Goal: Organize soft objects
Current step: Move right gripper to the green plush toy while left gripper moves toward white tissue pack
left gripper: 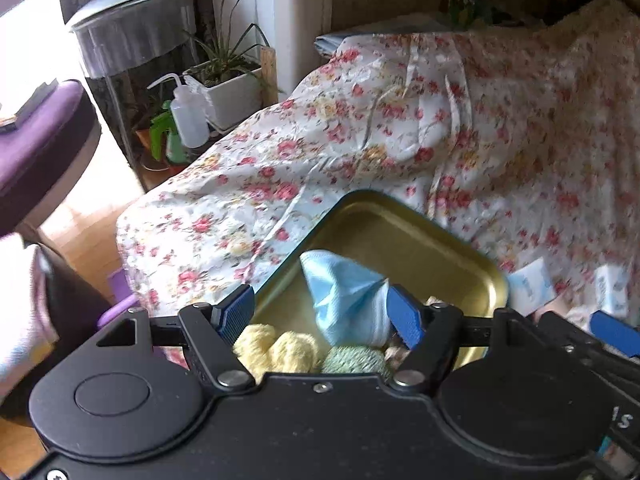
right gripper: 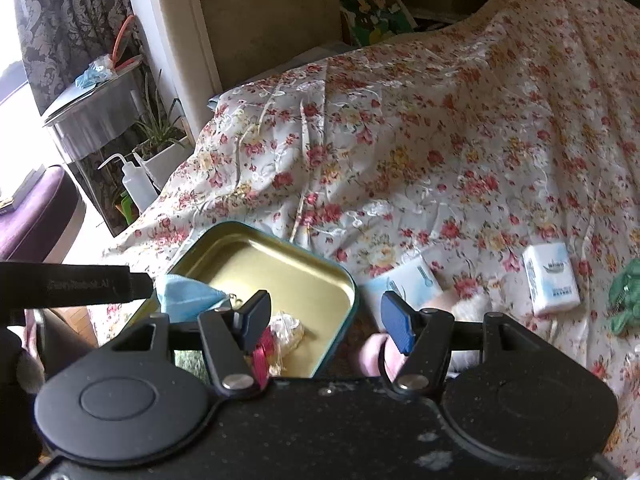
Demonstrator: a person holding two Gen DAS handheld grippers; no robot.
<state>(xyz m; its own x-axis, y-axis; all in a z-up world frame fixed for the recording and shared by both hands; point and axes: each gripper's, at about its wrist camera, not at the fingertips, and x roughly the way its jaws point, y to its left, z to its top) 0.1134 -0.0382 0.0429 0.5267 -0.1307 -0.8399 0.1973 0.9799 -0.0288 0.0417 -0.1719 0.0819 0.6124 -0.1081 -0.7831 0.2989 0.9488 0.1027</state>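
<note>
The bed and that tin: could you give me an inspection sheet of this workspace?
Surface: bedspread, floral, wrinkled.
Job's things: tin holding mask, yellow yarn, green yarn; green cloth outside it.
Clutter: two tissue packs on bedspread.
Grippers: left gripper open over mask; right gripper open over tin's edge.
Cables: nothing seen.
Surroundings: plant, squeeze bottle, curtain.

Blue face mask (left gripper: 344,292) in gold tin (left gripper: 420,236) on floral bedspread (left gripper: 360,128)
</note>
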